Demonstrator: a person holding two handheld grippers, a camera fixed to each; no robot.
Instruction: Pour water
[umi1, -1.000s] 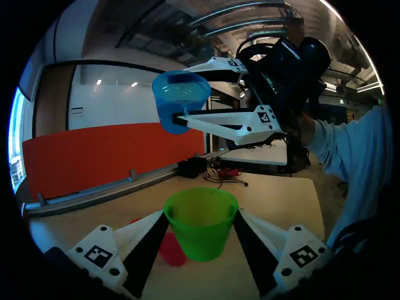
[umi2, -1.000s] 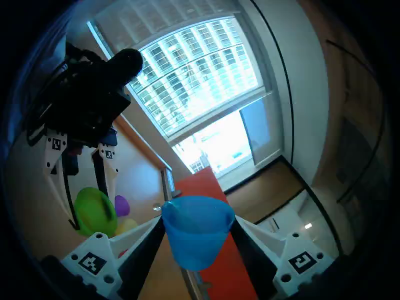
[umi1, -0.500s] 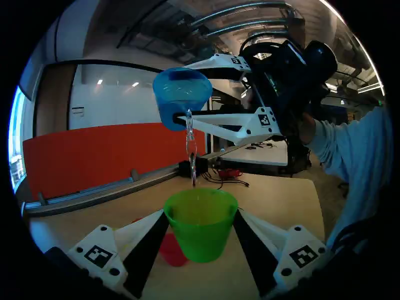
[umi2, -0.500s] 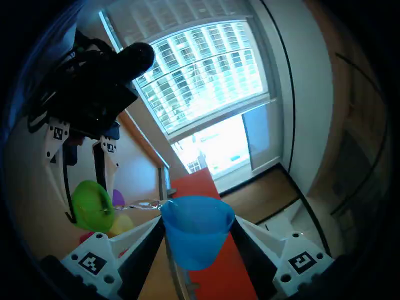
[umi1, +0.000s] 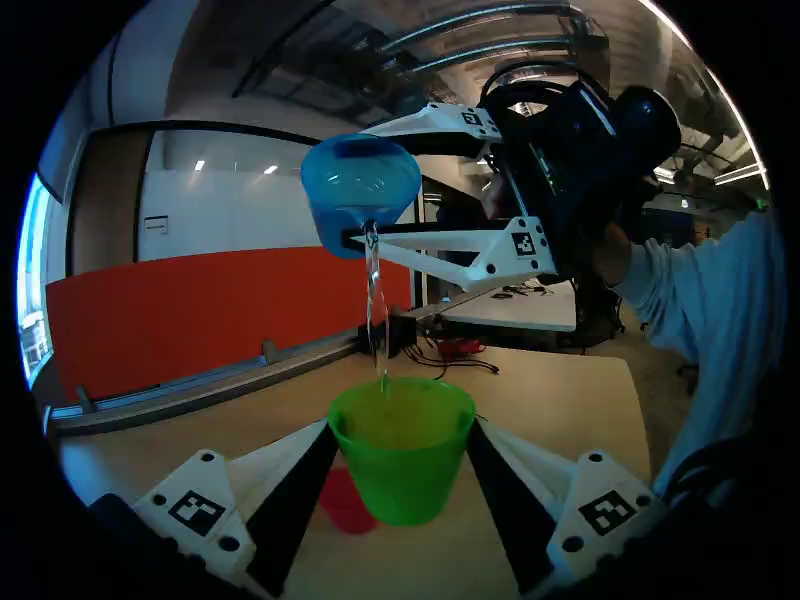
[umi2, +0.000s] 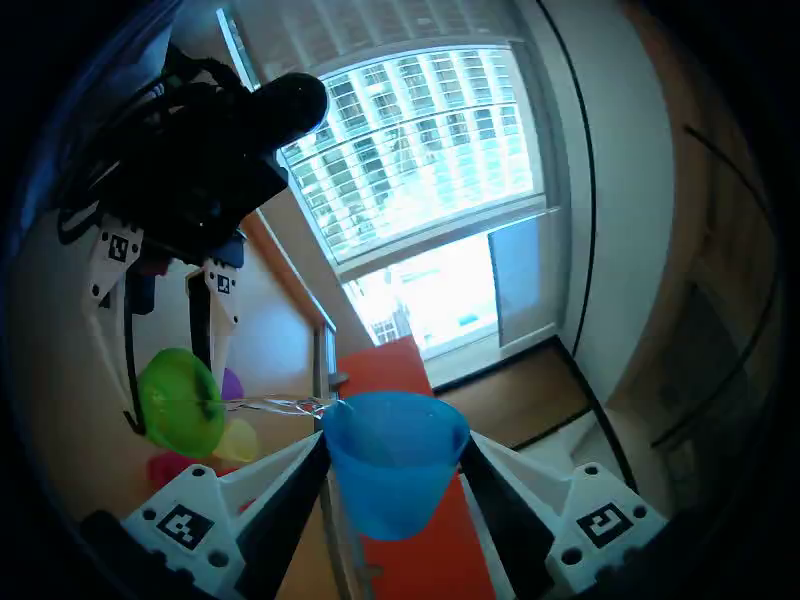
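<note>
In the left gripper view my left gripper (umi1: 402, 462) is shut on a green cup (umi1: 402, 455), held upright above the wooden table (umi1: 560, 385). Above it hangs the blue cup (umi1: 358, 195), tipped over in my right gripper (umi1: 365, 190). A thin stream of water (umi1: 375, 310) falls from its rim into the green cup. In the right gripper view my right gripper (umi2: 393, 478) is shut on the blue cup (umi2: 393, 470). The water stream (umi2: 275, 405) runs leftward to the green cup (umi2: 180, 402), held by the left gripper (umi2: 178, 400).
Small red (umi1: 342, 498), purple (umi2: 231, 383) and yellow (umi2: 238, 440) cups lie on the table below. An orange wall panel (umi1: 200, 310) and a rail run behind. A black box with cables (umi1: 400, 335) sits at the table's far edge. A sleeved arm (umi1: 715, 300) is at the right. A bright window (umi2: 420, 170) shows.
The blue cup has tipped further and the water stream, absent a second ago, now runs steadily into the green cup. The green cup has stayed in place.
</note>
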